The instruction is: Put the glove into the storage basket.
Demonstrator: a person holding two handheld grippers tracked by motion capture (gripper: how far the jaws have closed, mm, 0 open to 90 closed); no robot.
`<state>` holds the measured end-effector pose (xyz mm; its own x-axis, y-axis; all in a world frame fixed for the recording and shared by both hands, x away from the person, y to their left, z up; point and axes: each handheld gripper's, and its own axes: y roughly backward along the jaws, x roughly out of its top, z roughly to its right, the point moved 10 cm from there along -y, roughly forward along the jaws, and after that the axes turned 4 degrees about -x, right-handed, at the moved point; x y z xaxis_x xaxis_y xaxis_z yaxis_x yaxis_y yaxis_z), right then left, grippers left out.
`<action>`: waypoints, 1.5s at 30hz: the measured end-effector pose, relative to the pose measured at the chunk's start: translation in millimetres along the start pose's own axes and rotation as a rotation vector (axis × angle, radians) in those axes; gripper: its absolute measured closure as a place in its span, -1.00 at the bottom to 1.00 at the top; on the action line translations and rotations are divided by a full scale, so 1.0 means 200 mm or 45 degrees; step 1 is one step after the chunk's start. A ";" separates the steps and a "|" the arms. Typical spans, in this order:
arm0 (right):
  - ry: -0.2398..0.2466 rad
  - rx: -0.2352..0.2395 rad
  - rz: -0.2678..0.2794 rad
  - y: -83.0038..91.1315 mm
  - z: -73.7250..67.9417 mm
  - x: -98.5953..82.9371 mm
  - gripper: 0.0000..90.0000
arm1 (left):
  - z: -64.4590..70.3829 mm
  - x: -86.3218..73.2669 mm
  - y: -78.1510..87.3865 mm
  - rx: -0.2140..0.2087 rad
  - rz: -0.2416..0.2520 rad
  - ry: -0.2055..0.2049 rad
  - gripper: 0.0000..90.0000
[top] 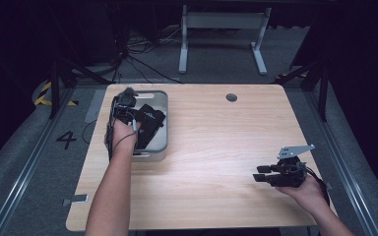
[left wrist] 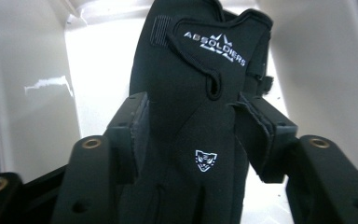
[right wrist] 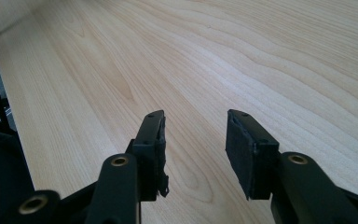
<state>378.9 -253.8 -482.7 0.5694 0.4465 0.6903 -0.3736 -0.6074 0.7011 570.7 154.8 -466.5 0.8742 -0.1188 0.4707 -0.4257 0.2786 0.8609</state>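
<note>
- The glove (left wrist: 186, 140) is black, of a soft, smooth fabric, with white "ABSOLDIERS" lettering above a small jagged mark on its wrist strap and a little white shield-shaped emblem on its back.
- It lies inside a pale grey bin (top: 163, 129) at the far left of the desk, its length running along the bin, cuff end towards the far wall.
- In the left gripper view its back faces up, the strap curls across it, and the fabric bunches slightly at the middle.
- It sits between the two jaws of the left gripper (left wrist: 189, 135), which press on its sides.
</note>
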 end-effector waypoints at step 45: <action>0.033 -0.114 -0.010 0.00 0.24 -0.02 0.29 | 0.76 -0.54 0.57 -0.470 0.285 -0.648 0.01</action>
<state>410.8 -286.8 -493.9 0.5535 0.4688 0.6883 -0.4337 -0.5434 0.7188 392.4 54.6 -388.8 0.5160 -0.4302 0.7407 -0.3973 0.6459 0.6519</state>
